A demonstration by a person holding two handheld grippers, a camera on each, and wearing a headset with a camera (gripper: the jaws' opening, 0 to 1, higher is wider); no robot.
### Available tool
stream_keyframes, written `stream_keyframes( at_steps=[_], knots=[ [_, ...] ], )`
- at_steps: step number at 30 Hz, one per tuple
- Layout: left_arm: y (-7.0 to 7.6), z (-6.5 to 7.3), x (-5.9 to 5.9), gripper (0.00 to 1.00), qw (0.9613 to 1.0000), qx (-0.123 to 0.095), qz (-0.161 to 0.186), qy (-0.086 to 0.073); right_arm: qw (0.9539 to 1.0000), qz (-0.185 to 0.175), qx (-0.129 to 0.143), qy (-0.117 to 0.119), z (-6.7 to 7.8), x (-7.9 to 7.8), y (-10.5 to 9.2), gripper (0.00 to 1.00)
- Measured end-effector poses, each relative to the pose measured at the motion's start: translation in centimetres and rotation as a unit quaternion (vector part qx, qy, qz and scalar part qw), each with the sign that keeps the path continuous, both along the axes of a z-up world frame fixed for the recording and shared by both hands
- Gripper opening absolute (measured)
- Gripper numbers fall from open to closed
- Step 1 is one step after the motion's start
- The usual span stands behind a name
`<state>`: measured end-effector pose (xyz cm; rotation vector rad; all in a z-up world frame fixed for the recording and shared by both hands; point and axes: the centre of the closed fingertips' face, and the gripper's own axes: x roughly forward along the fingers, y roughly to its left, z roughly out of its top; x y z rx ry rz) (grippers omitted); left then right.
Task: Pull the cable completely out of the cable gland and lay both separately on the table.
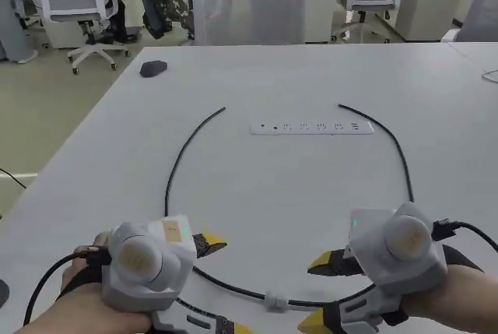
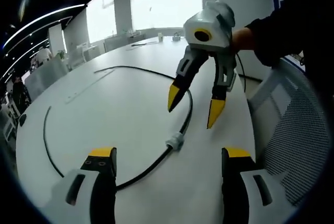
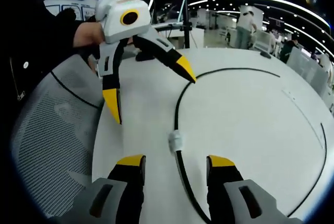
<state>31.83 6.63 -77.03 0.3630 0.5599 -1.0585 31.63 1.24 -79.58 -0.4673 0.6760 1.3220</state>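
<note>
Lying on the white table, the long black cable is curving in a big loop, and the small pale cable gland is sitting threaded on it at the near edge, between the two grippers. The left gripper and the right gripper are facing each other from either side of the gland, with their yellow-tipped jaws spread wide and gripping nothing. A flat white socket strip is lying near the cable's two far ends, and its tiny marks are looking too small to read.
</note>
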Motion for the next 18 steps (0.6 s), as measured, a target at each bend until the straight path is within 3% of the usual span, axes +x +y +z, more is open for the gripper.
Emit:
stream_keyframes(
  at_steps=[3,6,9,10,12,16,17,18],
  knots=[
    [-0.1,-0.2,0.1,0.79,0.9999,-0.008,0.003,0.007,0.9996,0.006,-0.005,-0.028,-0.1,0.5,0.5,0.34],
    [-0.4,-0.3,0.2,0.79,0.9998,-0.015,0.004,0.009,0.9994,0.008,0.0,-0.033,-0.3,0.7,1.4,0.26],
    [-0.2,-0.6,0.8,0.83,0.9998,-0.008,0.017,0.0,0.9997,0.013,-0.004,-0.023,-1.0,0.5,2.0,0.23],
    [-0.2,-0.5,0.8,0.82,0.9998,-0.011,0.018,0.0,1.0,0.008,-0.004,0.0,-1.4,0.1,2.1,0.22],
    [-0.2,-0.4,0.7,0.78,0.9996,-0.021,0.017,0.006,0.9999,0.009,-0.003,-0.007,-1.8,0.3,2.4,0.22],
    [0.1,-0.6,0.7,0.77,0.9996,-0.018,0.021,0.01,0.9998,0.014,-0.005,-0.012,-2.2,0.2,2.7,0.19],
    [0.0,-0.6,0.7,0.76,0.9994,-0.023,0.022,0.011,0.9998,0.015,-0.006,-0.014,-2.3,0.3,2.7,0.19],
    [-0.3,-0.1,0.9,0.75,0.9989,-0.041,0.021,0.0,0.9996,0.016,-0.007,-0.022,-2.4,0.5,2.8,0.18]
  ],
)
